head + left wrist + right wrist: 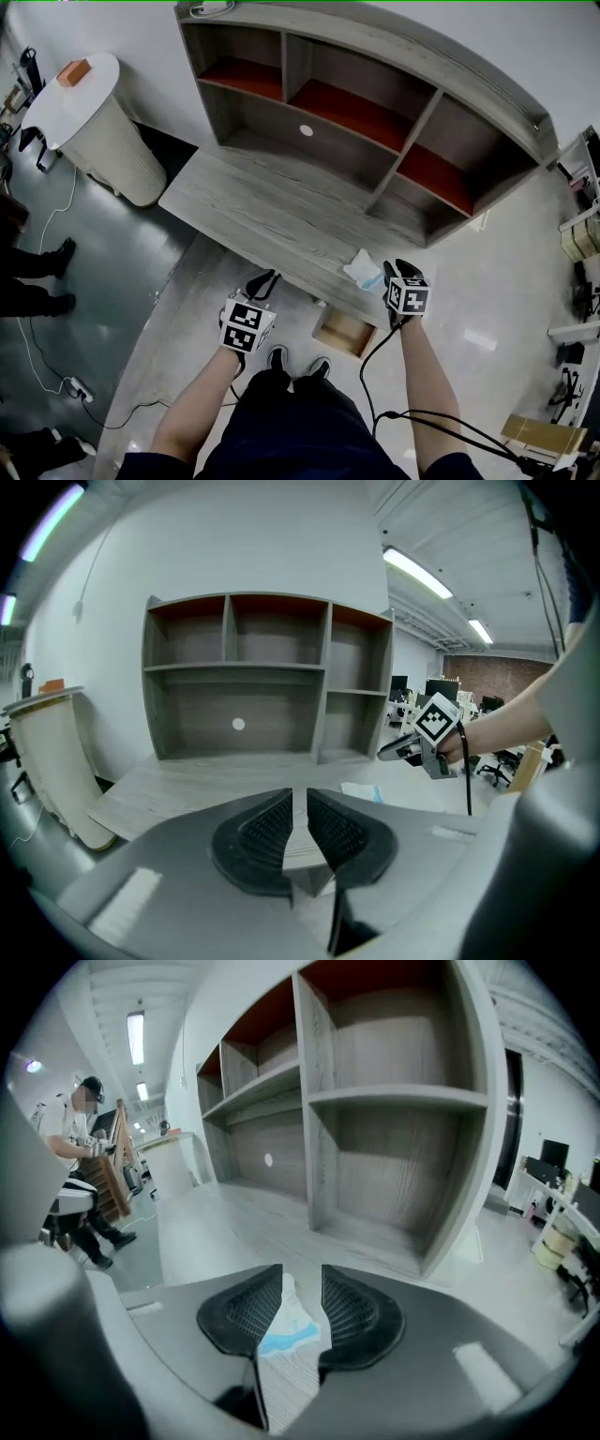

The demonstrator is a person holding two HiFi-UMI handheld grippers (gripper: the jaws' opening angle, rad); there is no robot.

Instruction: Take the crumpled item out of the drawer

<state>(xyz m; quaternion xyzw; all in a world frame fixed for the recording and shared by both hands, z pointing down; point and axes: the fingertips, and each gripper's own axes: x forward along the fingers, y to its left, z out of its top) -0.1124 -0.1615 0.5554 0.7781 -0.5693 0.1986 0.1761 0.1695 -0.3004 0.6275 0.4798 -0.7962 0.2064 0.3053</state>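
The crumpled item (364,270), white with a blue strip, lies on the grey wooden desk (262,211) near its front right edge. My right gripper (396,268) hovers just right of it. In the right gripper view the crumpled item (286,1330) shows on the desk through the gap of my right gripper (302,1279), whose jaws stand open and do not touch it. Below the desk edge the small wooden drawer (343,333) is pulled out. My left gripper (267,278) is at the desk's front edge, left of the drawer; in its own view my left gripper (299,799) is shut on nothing.
A shelf unit (375,108) with open compartments stands at the back of the desk. A white rounded stand (94,122) with an orange block (72,72) is at the far left. Cables trail on the floor (56,366). A person (80,1176) stands beyond the desk's left end.
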